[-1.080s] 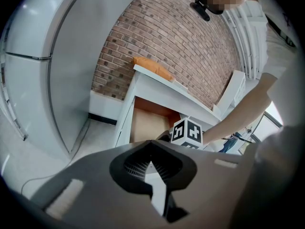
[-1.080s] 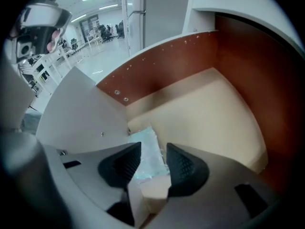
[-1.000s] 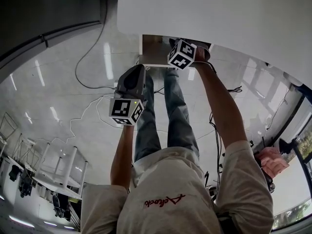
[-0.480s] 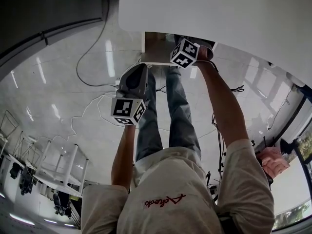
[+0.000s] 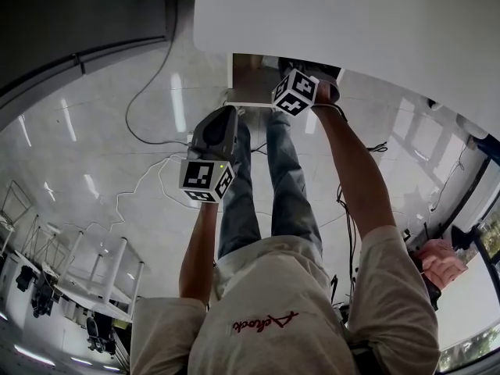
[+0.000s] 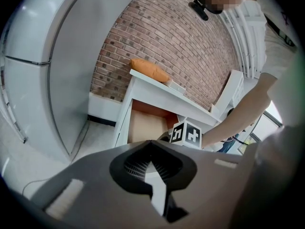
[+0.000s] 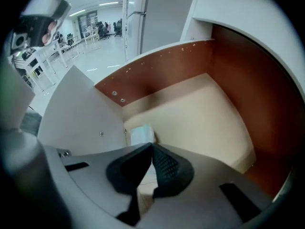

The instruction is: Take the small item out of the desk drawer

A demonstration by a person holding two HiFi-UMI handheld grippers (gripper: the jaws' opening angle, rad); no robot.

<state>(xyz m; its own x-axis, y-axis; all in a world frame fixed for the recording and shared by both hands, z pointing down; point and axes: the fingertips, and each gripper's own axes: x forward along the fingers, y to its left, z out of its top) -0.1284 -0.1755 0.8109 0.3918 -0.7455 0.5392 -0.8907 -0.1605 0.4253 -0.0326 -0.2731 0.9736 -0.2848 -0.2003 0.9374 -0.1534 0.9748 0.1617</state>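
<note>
The desk drawer (image 5: pixel 248 75) stands pulled open under the white desk top (image 5: pixel 351 22). My right gripper (image 7: pixel 152 146) reaches steeply down into it; its marker cube (image 5: pixel 295 92) hides the jaws in the head view. Its jaws have just been closing and now meet on the near edge of a small, thin, pale white item (image 7: pixel 141 134) that lies in the drawer's left front corner. The rest of the beige drawer floor (image 7: pixel 200 113) is bare. My left gripper (image 5: pixel 221 112) hangs shut and empty short of the drawer, over the floor.
An orange cushion-like object (image 6: pixel 148 70) lies on the desk against the brick wall (image 6: pixel 181 42). A tall white cabinet (image 6: pixel 38 80) stands left of the desk. Cables (image 5: pixel 148 123) trail over the glossy floor. The person's legs (image 5: pixel 266 186) stand just below the drawer front.
The right gripper's marker cube has shifted slightly over the drawer. The left gripper has stayed where it was.
</note>
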